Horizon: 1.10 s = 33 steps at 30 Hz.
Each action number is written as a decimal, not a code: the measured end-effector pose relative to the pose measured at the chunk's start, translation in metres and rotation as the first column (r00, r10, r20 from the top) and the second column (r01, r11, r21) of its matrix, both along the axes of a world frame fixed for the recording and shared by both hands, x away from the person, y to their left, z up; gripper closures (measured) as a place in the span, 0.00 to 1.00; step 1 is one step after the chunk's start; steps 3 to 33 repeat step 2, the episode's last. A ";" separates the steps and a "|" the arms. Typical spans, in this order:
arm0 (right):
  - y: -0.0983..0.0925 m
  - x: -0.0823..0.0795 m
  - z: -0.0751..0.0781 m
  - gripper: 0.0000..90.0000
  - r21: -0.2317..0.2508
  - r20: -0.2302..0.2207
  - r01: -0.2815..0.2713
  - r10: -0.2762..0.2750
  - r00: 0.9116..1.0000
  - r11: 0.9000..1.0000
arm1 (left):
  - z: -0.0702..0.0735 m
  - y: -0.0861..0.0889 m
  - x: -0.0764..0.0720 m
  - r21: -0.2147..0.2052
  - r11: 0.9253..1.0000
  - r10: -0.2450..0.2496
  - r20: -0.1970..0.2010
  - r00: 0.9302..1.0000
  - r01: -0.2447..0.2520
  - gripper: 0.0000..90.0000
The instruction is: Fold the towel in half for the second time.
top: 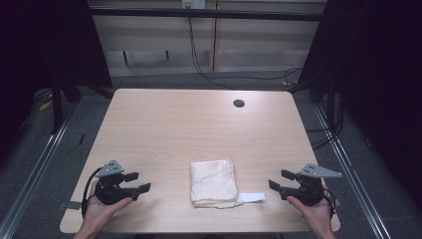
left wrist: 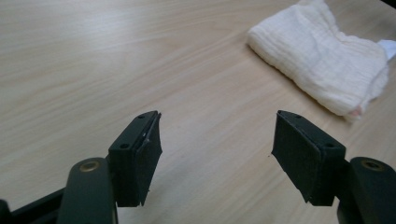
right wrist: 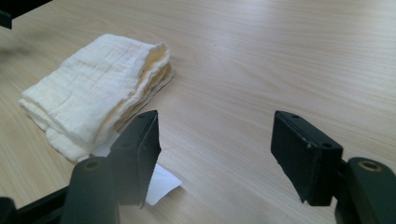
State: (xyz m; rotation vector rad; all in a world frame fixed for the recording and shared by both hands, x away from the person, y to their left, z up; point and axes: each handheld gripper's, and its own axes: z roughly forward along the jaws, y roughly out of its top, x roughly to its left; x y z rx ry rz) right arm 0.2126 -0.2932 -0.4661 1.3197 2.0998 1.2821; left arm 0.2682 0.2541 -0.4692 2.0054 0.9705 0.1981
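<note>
Presently the left gripper (top: 133,185) stands open and empty near the table's (top: 199,119) front left corner. The towel (top: 213,182) lies folded at front centre, long axis front-to-back. The right gripper (top: 280,181), open, sits nearer it.

You see a folded cream cloth (top: 213,182) of soft, crinkled gauze weave, a smooth white paper-like tag (top: 251,198) at its four o'clock. Beneath lies your table (top: 199,124), pale wood-grain laminate with faint sheen; the gripper pads (left wrist: 306,156) look matt black.
</note>
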 end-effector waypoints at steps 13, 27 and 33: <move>0.000 0.000 -0.002 0.37 0.000 0.002 0.000 0.000 1.000 1.000 | 0.000 0.000 0.003 -0.036 0.999 0.002 -0.011 1.000 -0.003 0.38; 0.000 0.000 -0.002 0.37 0.000 0.002 0.000 0.000 1.000 1.000 | 0.000 0.000 0.003 -0.036 0.999 0.002 -0.011 1.000 -0.003 0.38; 0.000 0.000 -0.002 0.37 0.000 0.002 0.000 0.000 1.000 1.000 | 0.000 0.000 0.003 -0.036 0.999 0.002 -0.011 1.000 -0.003 0.38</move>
